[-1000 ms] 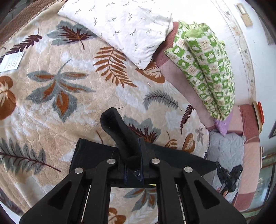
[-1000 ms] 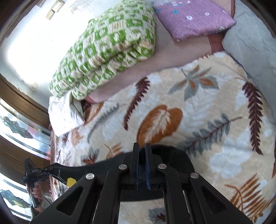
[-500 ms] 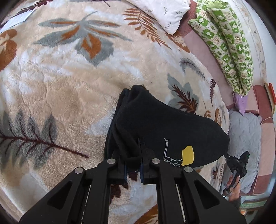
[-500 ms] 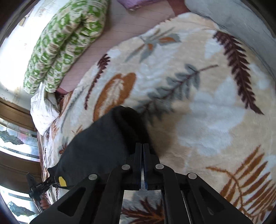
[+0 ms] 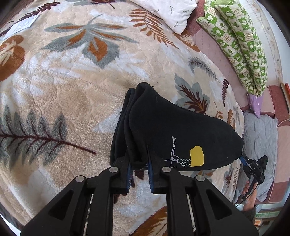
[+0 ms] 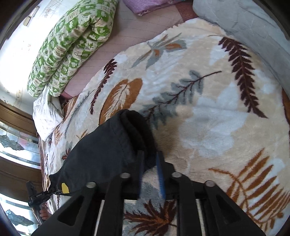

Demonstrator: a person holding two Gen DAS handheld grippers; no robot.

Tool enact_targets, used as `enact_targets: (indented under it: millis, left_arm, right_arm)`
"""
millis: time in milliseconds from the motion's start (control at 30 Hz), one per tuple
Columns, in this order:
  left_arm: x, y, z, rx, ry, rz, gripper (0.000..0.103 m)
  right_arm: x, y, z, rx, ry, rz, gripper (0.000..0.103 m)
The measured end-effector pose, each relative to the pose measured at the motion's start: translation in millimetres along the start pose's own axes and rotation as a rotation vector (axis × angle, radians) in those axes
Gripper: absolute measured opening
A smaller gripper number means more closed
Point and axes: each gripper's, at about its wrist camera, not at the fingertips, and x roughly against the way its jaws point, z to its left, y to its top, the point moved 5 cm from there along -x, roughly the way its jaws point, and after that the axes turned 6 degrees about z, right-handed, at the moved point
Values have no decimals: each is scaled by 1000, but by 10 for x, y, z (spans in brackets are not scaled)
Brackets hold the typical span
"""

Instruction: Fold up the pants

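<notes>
The black pants [image 5: 174, 130] lie folded over on the leaf-patterned blanket [image 5: 72, 76], with a yellow patch and a white line drawing facing up. My left gripper [image 5: 138, 170] has its jaws slightly parted around the near edge of the stacked layers. The right gripper shows far right in the left wrist view [image 5: 253, 167] at the other end. In the right wrist view the pants [image 6: 101, 156] show their ribbed hem. My right gripper [image 6: 151, 168] has its jaws parted with the hem between them.
A green patterned quilt [image 5: 239, 41] and a white pillow [image 5: 170, 12] lie at the far side of the bed. A grey cover [image 5: 259, 141] and a purple cushion [image 5: 255, 103] lie to the right. A paper [image 5: 20, 25] lies far left.
Both grippers carried the held edge over and down onto the rest of the pants. Both sets of jaws, shut before, now stand slightly apart.
</notes>
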Motion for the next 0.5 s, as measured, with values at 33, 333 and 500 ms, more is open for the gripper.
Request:
enact_targets:
  millis: [33, 333, 500]
  left_arm:
    - [-14, -1, -4, -1, 6, 5, 12]
    - [-58, 25, -30, 9, 31, -2, 12]
    - [-109, 40, 4, 9, 57, 11, 12]
  right_arm:
    - [-25, 0, 43, -4, 37, -2, 31]
    - [-294, 53, 203, 42, -92, 3, 32]
    - [-16, 22, 246, 65, -11, -58, 11]
